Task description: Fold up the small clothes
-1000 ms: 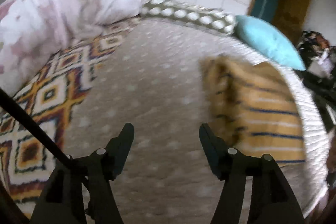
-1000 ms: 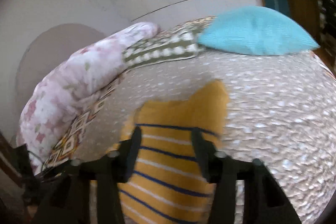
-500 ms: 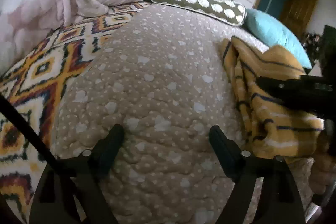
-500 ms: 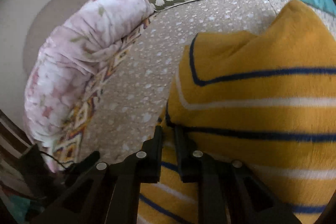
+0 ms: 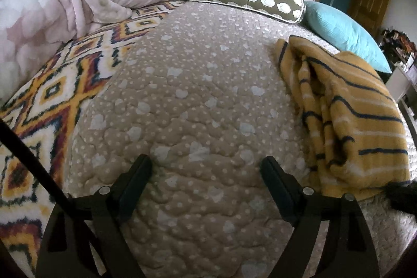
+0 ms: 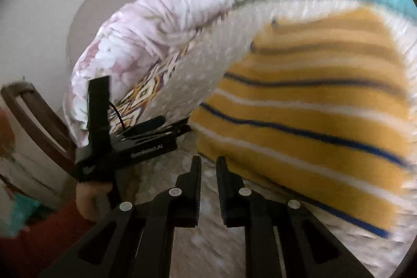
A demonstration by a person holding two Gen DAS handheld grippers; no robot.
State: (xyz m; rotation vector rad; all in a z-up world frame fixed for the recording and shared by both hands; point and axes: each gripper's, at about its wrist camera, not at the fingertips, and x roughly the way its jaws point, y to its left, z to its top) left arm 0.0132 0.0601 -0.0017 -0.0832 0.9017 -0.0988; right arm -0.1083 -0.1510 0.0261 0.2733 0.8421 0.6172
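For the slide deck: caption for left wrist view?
Open left gripper over the quilted bedspread; striped yellow garment bunched at right.
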